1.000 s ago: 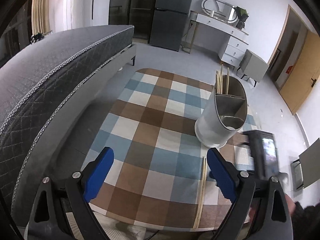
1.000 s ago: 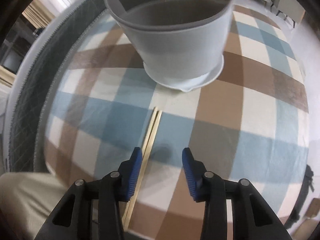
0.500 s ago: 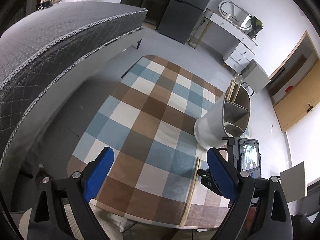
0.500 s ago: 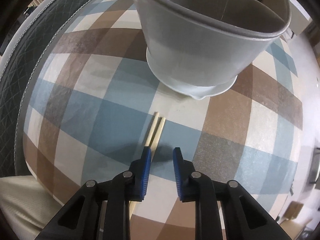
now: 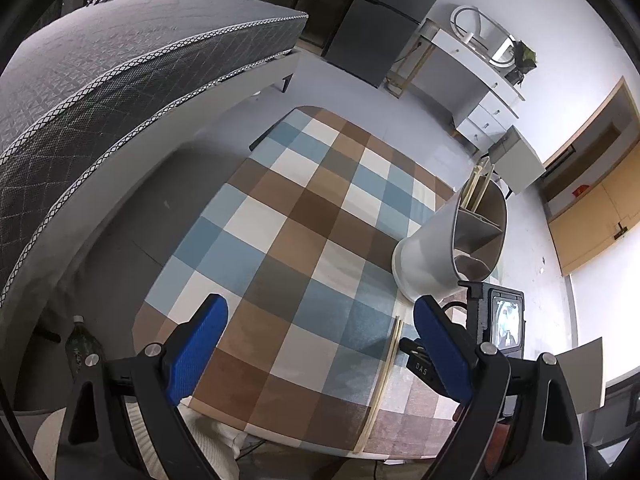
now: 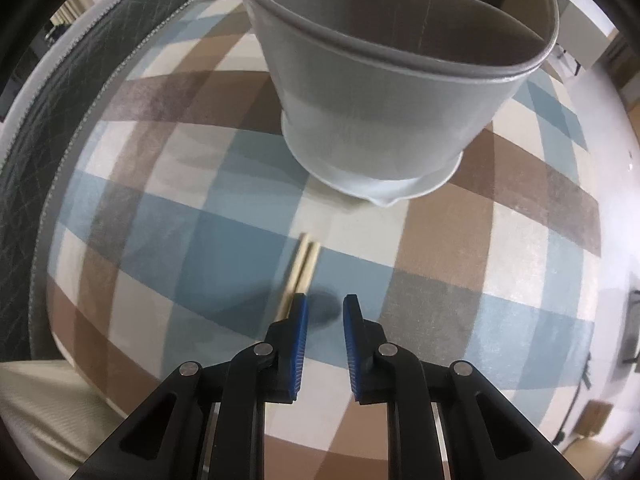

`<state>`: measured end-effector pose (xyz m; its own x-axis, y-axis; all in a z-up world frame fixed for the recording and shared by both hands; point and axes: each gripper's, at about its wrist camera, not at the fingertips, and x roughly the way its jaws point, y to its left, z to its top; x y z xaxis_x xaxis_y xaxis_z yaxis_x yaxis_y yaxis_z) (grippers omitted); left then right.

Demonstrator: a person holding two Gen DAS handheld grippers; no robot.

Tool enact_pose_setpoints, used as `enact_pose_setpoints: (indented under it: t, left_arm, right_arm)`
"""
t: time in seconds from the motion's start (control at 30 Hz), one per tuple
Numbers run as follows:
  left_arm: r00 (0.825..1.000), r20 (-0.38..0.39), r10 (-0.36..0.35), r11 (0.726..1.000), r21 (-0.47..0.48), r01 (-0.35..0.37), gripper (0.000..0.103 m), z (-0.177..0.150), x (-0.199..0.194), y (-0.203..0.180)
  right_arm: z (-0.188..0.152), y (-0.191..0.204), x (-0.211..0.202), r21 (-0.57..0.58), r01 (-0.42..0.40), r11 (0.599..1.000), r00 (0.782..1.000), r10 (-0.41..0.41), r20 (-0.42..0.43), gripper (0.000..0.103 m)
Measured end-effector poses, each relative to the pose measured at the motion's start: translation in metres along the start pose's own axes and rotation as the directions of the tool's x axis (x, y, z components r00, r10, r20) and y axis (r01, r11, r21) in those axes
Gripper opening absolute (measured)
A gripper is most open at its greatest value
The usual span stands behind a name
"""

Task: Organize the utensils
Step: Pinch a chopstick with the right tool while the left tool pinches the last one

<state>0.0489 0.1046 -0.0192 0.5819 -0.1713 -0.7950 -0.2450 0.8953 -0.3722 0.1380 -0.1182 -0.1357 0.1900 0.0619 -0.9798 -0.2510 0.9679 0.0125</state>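
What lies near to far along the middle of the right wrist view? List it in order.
Right hand-held gripper → pair of chopsticks lying on the checked tablecloth → grey utensil holder.

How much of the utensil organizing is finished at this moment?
Done: some chopsticks already stand in the grey utensil holder. In hand: nothing; the right tongs hover, narrowly open, beside the pair of chopsticks lying on the checkered cloth. Left: grip that pair and put it in the holder. The left tongs wait open.
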Motion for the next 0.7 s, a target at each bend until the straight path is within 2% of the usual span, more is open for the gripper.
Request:
enact_pose_setpoints:
  t: [0.23,0.43,0.53,0.7]
  left_arm:
    - [1.000,-0.004,-0.004,1.000,0.008,0.004,0.091,-0.001,-0.001,0.000]
    - [1.000,-0.007,-0.005,1.000,0.003,0.005,0.091,-0.001,-0.001,0.000]
    - [1.000,-0.011,-0.004,1.000,-0.006,0.004,0.091,0.000,0.000,0.000]
    - [1.000,-0.018,0.004,1.000,0.000,-0.004,0.091,0.000,0.001,0.001]
  right_arm:
    - [-0.004,0.005,-0.002,-0.022,0.024,0.999,1.000,-0.024,-0.019,0.018]
    - [0.014,0.030,0.005,-0.051,0.047,0.998,0.998,-0.049,-0.047,0.018]
    - [0.030,0.041,0.001,-0.043,0.058,0.997,0.997,-0.060,-0.043,0.018]
    - [0.037,0.049,-0.009,-0.023,0.049,0.999,0.999,-0.049,-0.001,0.020]
